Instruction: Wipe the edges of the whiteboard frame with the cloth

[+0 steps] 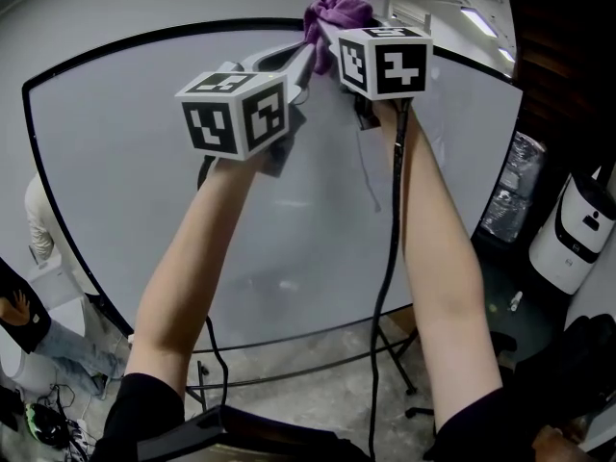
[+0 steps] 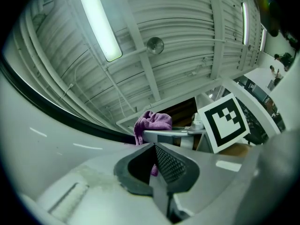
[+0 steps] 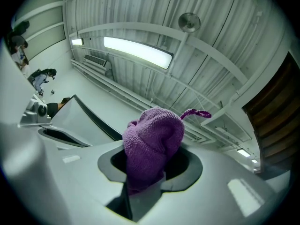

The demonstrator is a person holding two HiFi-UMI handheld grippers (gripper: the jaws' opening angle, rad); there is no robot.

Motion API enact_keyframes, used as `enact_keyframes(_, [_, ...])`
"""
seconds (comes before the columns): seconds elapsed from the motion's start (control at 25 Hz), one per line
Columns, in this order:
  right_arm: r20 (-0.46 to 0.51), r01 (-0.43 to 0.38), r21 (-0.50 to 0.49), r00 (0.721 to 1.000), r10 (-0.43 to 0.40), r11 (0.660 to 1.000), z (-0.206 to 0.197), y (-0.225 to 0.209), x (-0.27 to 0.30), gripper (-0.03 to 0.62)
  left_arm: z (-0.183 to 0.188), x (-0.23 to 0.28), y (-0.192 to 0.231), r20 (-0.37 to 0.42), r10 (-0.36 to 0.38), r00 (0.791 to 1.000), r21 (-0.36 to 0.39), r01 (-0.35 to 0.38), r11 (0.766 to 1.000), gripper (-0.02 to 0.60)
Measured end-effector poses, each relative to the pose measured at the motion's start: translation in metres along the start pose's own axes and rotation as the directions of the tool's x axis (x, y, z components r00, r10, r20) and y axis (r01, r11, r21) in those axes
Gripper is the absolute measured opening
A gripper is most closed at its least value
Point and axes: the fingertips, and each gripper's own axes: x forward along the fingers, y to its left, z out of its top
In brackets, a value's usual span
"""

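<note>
The whiteboard stands upright in a black frame. Both grippers are raised to its top edge. A purple knitted cloth bunches over the frame's top, and my right gripper is shut on it. In the right gripper view the cloth bulges out of the right gripper. My left gripper sits just left of it, at the cloth's hanging end. In the left gripper view the left gripper is closed with a sliver of purple between its pads, below the cloth and the frame.
The board's stand legs rest on the floor below. A black cable hangs along my right arm. A white appliance stands at the right. A seated person is at the lower left. Ceiling lights are overhead.
</note>
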Motion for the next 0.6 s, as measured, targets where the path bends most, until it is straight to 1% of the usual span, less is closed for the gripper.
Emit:
enact_keyframes(0.28, [-0.002, 0.028, -0.013, 1.000, -0.028, 1.000, -0.013, -0.048, -0.018, 0.152, -0.008, 0.035, -0.029, 0.007, -0.018, 1.000, 0.003, 0.018, 1.000, 0.003])
enact_keyframes(0.6, [-0.008, 0.054, -0.024, 0.998, -0.054, 0.998, -0.024, -0.084, -0.027, 0.152, -0.015, 0.060, -0.048, 0.014, -0.041, 0.999, -0.004, 0.041, 0.999, 0.003])
